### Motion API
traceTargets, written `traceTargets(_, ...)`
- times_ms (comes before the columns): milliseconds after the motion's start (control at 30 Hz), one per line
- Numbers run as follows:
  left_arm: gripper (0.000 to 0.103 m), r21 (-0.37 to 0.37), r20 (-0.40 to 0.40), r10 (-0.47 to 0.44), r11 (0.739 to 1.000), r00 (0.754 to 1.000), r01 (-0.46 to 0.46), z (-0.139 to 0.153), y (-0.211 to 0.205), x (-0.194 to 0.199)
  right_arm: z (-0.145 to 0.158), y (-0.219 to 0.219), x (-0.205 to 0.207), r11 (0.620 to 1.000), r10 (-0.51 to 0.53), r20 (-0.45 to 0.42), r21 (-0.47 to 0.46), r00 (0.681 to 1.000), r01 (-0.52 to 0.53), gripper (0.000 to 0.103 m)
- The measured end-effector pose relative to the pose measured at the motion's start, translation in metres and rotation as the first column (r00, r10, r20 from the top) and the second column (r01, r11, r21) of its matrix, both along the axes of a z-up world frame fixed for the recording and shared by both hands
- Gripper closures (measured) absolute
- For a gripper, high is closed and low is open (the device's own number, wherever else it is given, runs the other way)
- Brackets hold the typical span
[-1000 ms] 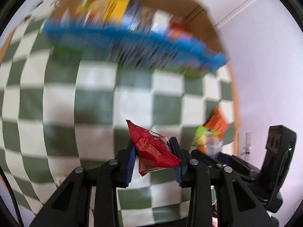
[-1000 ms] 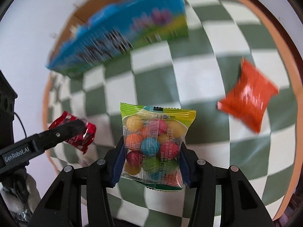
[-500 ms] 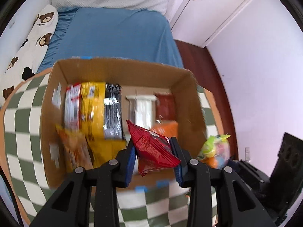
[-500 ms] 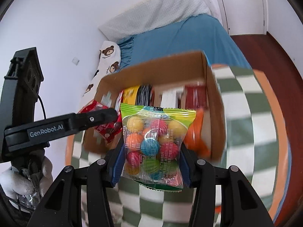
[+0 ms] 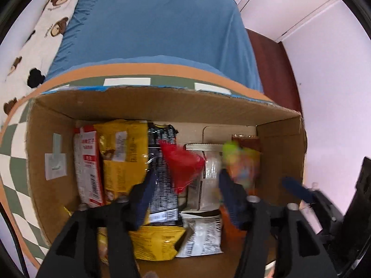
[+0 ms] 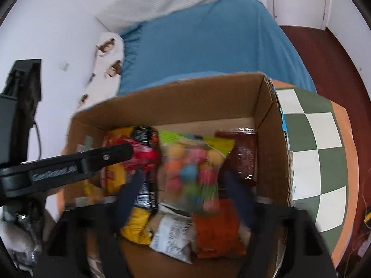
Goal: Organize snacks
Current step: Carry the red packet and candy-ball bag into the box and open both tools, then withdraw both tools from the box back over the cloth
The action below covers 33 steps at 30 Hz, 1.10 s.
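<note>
Checked worktop (image 6: 313,125) beside a bed: both tongs, left (image 5: 185,194) and right (image 6: 183,190), have just been opening, dropping red packet (image 5: 183,166) and candy bag (image 6: 192,171) into the well-filled box (image 6: 176,99).

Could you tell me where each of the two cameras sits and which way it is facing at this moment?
Left wrist: on the left gripper, facing steeply down into the cardboard box; its own fingers and the red packet show.
Right wrist: on the right gripper, facing down into the box; its fingers and the candy bag show.
Shared: box, both packets, blue bed.
</note>
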<state>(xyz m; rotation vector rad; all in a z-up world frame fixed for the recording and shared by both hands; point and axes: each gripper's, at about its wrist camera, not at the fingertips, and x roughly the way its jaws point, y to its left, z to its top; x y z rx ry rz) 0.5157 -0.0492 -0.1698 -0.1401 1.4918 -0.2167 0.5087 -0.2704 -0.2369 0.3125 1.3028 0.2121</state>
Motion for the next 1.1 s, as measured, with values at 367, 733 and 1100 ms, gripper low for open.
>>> traceTargets(367, 0.012, 0.078, 0.113, -0.033, 0.997, 0.993, 0.025, 0.014, 0.000, -0.032, 0.003, -0.009, -0.020, 0.996, -0.020, 0.015, -0.090, 1.000, 0.021, 0.006)
traceTargets(733, 0.000, 0.126, 0.252, -0.053, 0.992, 0.966, 0.021, 0.047, -0.002, -0.083, 0.031, 0.001, -0.067, 0.975, 0.006, 0.100, -0.223, 0.995, 0.017, 0.002)
traceTargets(1100, 0.000, 0.130, 0.365, -0.004, 0.990, 0.931, -0.046, 0.088, 0.012, -0.147, 0.074, 0.002, -0.128, 0.968, -0.016, 0.209, -0.243, 0.978, 0.068, 0.002)
